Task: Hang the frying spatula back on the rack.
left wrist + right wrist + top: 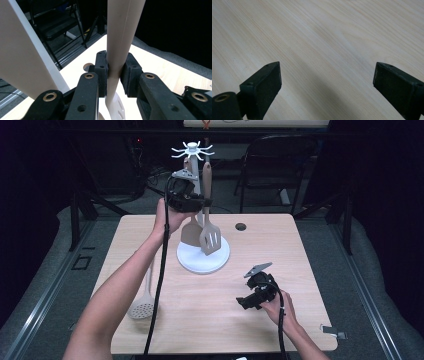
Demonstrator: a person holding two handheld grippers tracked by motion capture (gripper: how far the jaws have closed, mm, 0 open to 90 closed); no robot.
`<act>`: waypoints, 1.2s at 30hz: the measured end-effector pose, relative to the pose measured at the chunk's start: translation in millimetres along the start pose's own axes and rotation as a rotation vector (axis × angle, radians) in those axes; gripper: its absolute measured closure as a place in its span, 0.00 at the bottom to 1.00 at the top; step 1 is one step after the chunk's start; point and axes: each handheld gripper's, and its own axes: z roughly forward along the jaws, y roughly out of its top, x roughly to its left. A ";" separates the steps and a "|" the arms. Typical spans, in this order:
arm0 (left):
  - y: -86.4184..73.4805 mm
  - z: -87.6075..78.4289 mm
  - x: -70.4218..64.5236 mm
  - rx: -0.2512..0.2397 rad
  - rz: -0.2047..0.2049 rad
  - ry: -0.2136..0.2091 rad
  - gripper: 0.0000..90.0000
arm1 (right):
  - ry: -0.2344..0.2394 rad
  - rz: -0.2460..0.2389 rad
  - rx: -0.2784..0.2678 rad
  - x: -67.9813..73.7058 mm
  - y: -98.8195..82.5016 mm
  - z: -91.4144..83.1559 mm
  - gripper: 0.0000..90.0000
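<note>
The slotted spatula (pixel 210 232) is hanging upright from the white utensil stand (pixel 196 175), blade just above the stand's round base (pixel 220 260), beside a solid turner (pixel 190 232). The left gripper (pixel 202 200) is squeezing its jaws against the spatula's beige handle (pixel 120 37), pads pressing both sides. The right gripper (pixel 241 302) is hovering low over the near right part of the table (pixel 300 250), jaws spread wide with bare wood grain (pixel 324 37) showing between them. A skimmer (pixel 142 307) is lying near the left edge. The pale wooden top is standing on grey flooring, with a dark folding chair (pixel 272 160) sitting beyond in a dim room
</note>
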 end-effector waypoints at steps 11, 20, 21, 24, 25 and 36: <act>6.3 -1.1 8.3 -0.009 -0.026 0.009 0.86 | 0.005 0.001 -0.006 -0.4 -0.3 0.9 0.09; 4.0 1.6 17.0 -0.003 -0.062 0.008 0.86 | 0.010 0.003 -0.003 0.0 -0.4 1.1 0.09; 3.9 1.8 17.7 -0.004 -0.065 0.007 0.86 | 0.009 0.000 -0.002 0.1 -0.4 1.1 0.09; 4.6 1.6 19.2 -0.005 -0.073 0.011 0.86 | 0.009 0.000 0.000 0.0 -0.4 1.3 0.09; 5.0 1.4 19.7 -0.005 -0.073 0.011 0.86 | 0.009 0.000 0.002 -0.1 -0.4 1.3 0.09; 3.8 4.3 21.0 0.004 -0.092 0.088 0.85 | 0.012 0.011 -0.014 1.0 -1.1 2.7 0.09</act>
